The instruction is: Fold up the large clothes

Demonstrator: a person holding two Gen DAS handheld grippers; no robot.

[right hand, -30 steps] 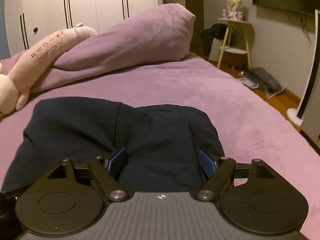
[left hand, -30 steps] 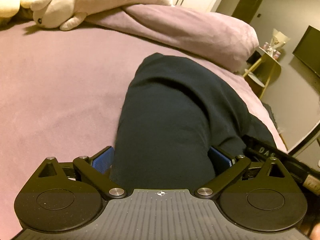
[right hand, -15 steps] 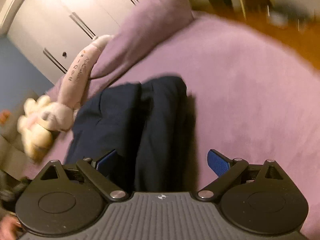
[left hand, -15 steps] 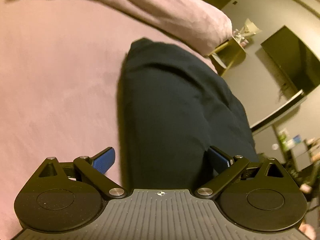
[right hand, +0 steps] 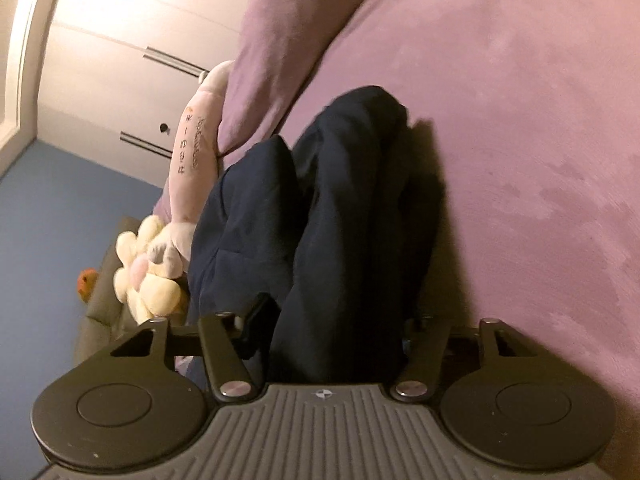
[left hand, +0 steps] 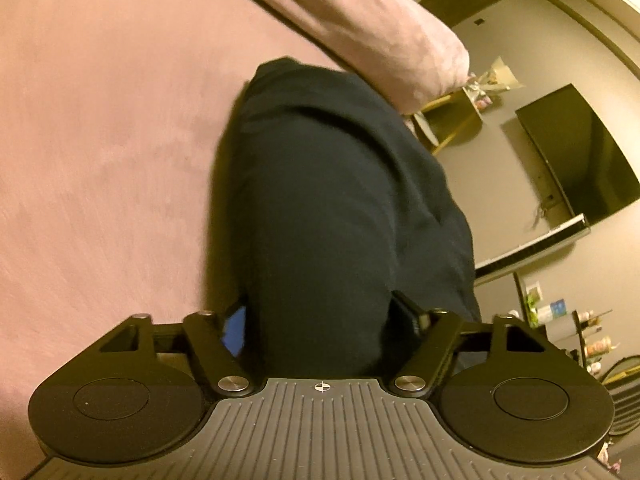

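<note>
Dark garment [left hand: 336, 208], already a narrow bundle on the bed [left hand: 100, 140]; left gripper [left hand: 320, 320] and right gripper [right hand: 336, 324] were closing around its near end, folding apparently unfinished.

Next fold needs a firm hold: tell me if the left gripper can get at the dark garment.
Probably yes: the dark garment already lies between the closing jaws of the left gripper, with nothing in the way.

The garment [left hand: 332, 208] lies on the bed [left hand: 100, 140], before the pillow [left hand: 360, 36].
</note>
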